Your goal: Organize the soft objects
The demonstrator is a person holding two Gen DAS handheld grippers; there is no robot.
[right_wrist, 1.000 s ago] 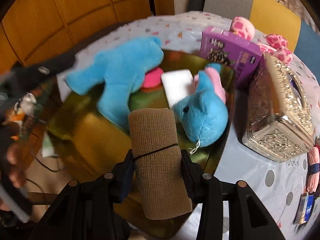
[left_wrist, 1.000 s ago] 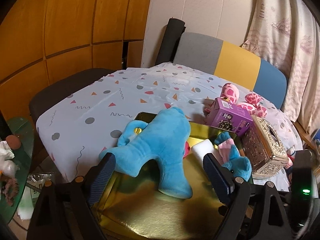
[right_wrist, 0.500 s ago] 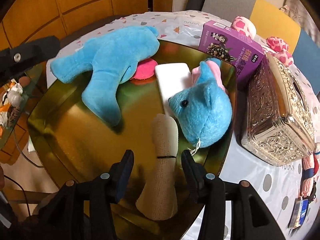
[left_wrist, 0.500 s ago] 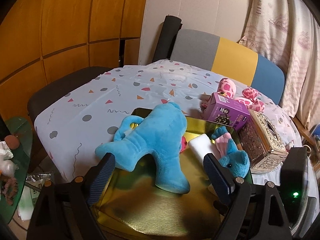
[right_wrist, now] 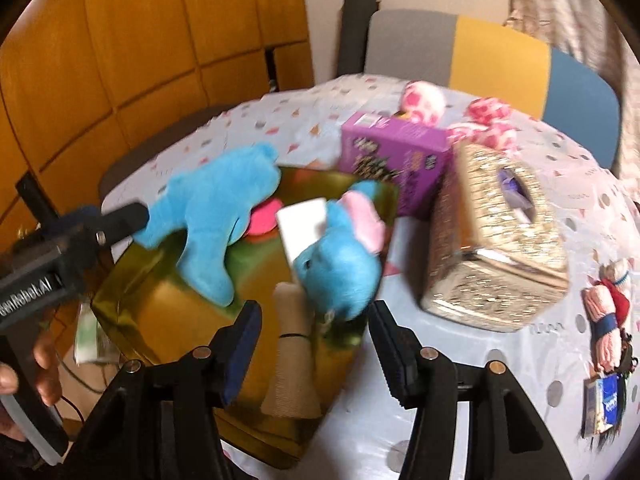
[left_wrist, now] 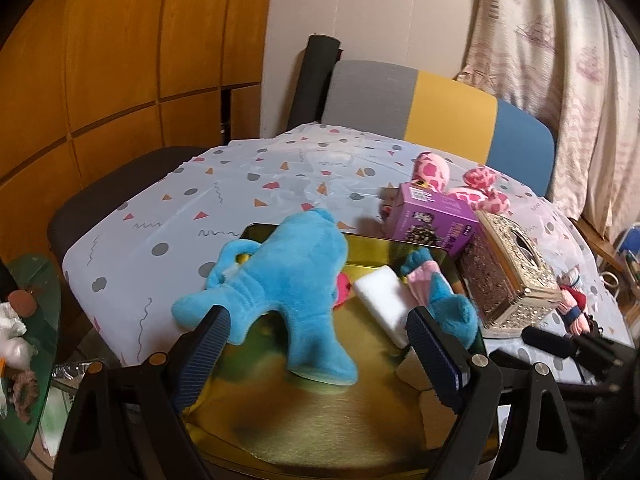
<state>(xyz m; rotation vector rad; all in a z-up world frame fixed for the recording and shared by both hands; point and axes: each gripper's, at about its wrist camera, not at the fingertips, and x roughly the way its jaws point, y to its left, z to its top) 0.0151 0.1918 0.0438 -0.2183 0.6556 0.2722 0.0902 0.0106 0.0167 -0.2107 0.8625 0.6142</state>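
Lying free on the gold tray, tan bandage roll, right fingers apart.

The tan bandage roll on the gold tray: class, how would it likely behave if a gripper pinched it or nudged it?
The bandage roll looks like woven cloth, cinched by a thin black band, so it would probably squash under a pinch rather than resist. It lies on its side on the glossy tray, so a nudge might roll or slide it. It likely weighs little.
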